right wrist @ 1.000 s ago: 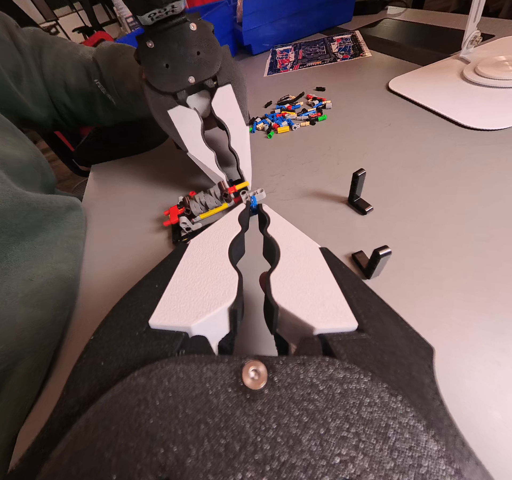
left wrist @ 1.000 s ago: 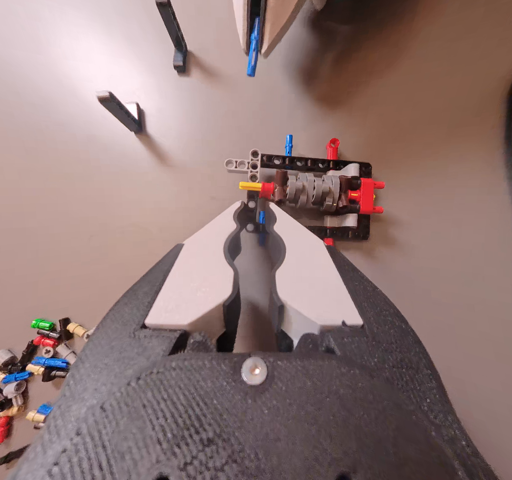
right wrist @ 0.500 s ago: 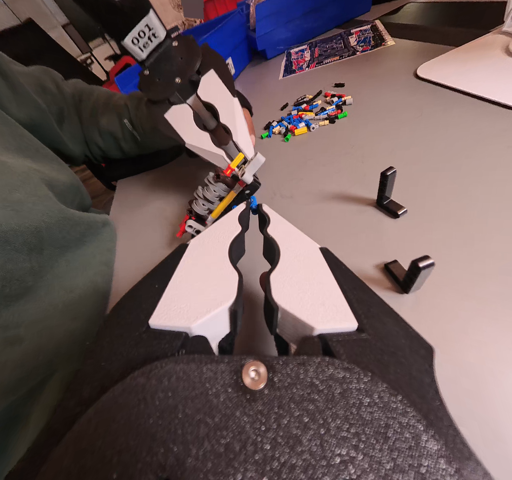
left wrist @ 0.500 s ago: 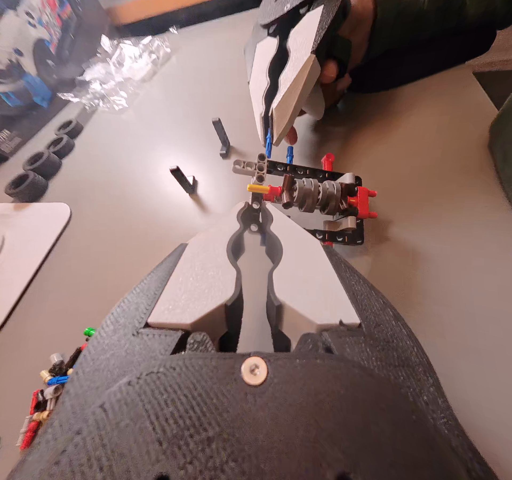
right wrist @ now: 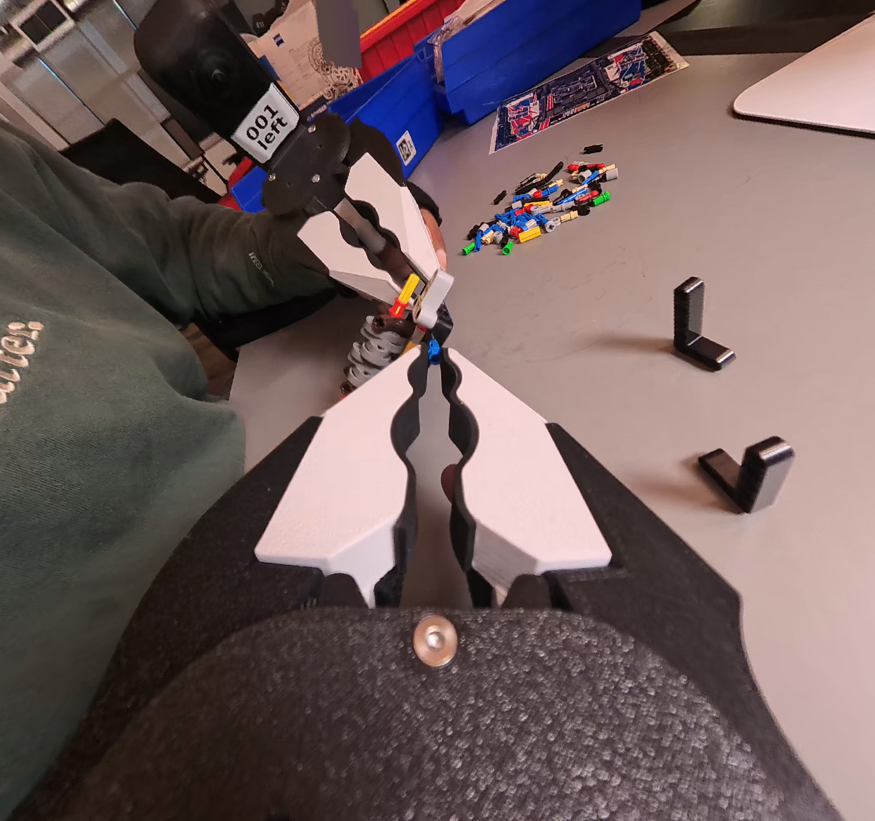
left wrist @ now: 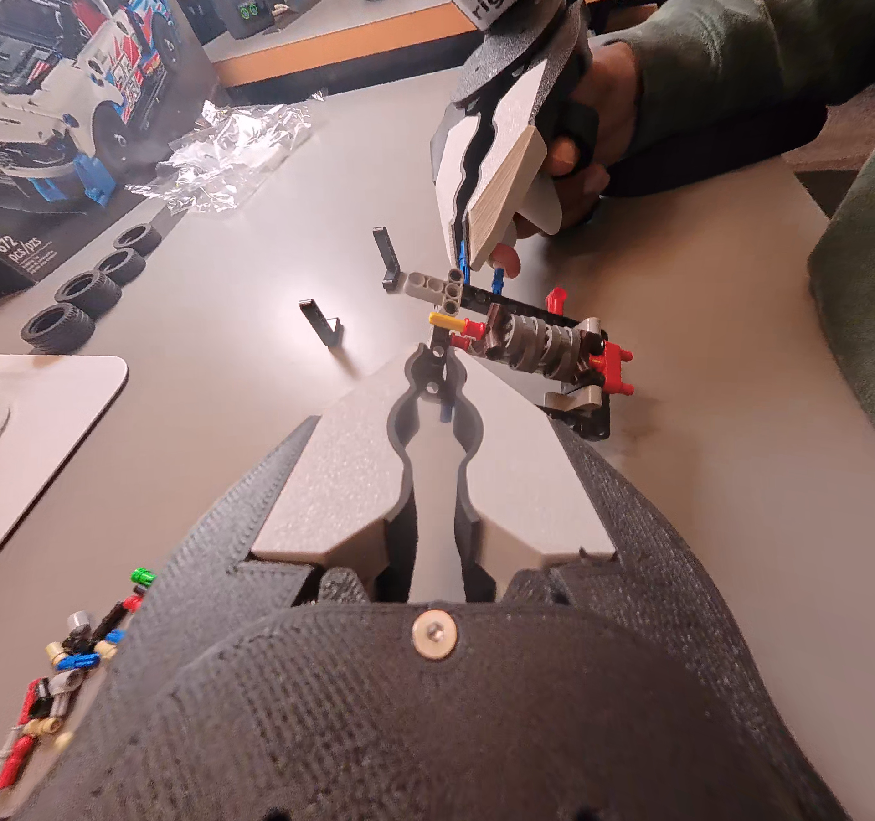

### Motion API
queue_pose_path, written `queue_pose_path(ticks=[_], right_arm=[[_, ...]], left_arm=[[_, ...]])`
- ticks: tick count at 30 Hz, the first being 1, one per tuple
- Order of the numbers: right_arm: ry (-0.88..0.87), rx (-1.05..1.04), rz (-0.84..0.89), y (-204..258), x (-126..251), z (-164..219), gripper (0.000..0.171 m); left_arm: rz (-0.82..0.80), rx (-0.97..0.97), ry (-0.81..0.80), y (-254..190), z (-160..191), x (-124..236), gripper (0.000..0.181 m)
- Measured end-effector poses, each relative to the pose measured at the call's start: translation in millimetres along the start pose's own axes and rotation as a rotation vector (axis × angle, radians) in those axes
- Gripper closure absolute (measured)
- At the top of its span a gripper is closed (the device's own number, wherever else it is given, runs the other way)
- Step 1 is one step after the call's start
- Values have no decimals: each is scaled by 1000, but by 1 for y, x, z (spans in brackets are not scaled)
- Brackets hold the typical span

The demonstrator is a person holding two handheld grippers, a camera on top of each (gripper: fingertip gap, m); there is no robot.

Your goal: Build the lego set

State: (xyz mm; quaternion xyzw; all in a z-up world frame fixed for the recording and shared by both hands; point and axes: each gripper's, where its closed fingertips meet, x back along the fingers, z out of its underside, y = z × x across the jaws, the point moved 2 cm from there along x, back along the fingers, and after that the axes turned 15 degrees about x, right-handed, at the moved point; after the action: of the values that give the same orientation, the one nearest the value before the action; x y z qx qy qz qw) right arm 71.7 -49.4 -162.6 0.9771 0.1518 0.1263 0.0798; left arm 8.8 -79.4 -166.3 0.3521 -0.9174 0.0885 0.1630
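Note:
The lego assembly (left wrist: 535, 343) is a black frame with a grey coiled part, red pieces and a yellow axle. My left gripper (left wrist: 433, 362) is shut on the frame's near end and holds that end raised, so the assembly tilts above the table. My right gripper (right wrist: 432, 357) is shut on a small blue pin (right wrist: 433, 352). In the left wrist view the right gripper (left wrist: 466, 253) holds the pin (left wrist: 463, 258) right at the grey cross-shaped beam (left wrist: 445, 289) on the frame's corner. In the right wrist view the left gripper (right wrist: 421, 296) holds the assembly (right wrist: 379, 348) just beyond my fingertips.
Two black L-shaped pieces (right wrist: 696, 324) (right wrist: 753, 471) stand to the right. A pile of small parts (right wrist: 544, 211) lies farther back, also beside the left gripper (left wrist: 61, 656). Several tyres (left wrist: 85, 291), the set box (left wrist: 71, 64), a plastic bag (left wrist: 232, 149), blue bins (right wrist: 521, 40), a booklet (right wrist: 587, 92). The gap from one gripper's tips to the other's is roughly 4 cm.
The left gripper has raised and tilted the assembly off the table. The right gripper with the blue pin has come in close to the frame's grey beam.

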Motion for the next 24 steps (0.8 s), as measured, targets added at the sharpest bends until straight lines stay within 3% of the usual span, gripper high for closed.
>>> queue_pose_path(ticks=[11, 21, 24], right_arm=[[-145, -174, 16, -9, 0, -13, 168], [-280, -93, -9, -6, 12, -34, 168], [-338, -69, -41, 1, 13, -43, 168]], left_arm=[[90, 243, -40, 3, -1, -3, 176], [97, 317, 211, 1, 29, -11, 175], [99, 347, 163, 7, 16, -3, 159]])
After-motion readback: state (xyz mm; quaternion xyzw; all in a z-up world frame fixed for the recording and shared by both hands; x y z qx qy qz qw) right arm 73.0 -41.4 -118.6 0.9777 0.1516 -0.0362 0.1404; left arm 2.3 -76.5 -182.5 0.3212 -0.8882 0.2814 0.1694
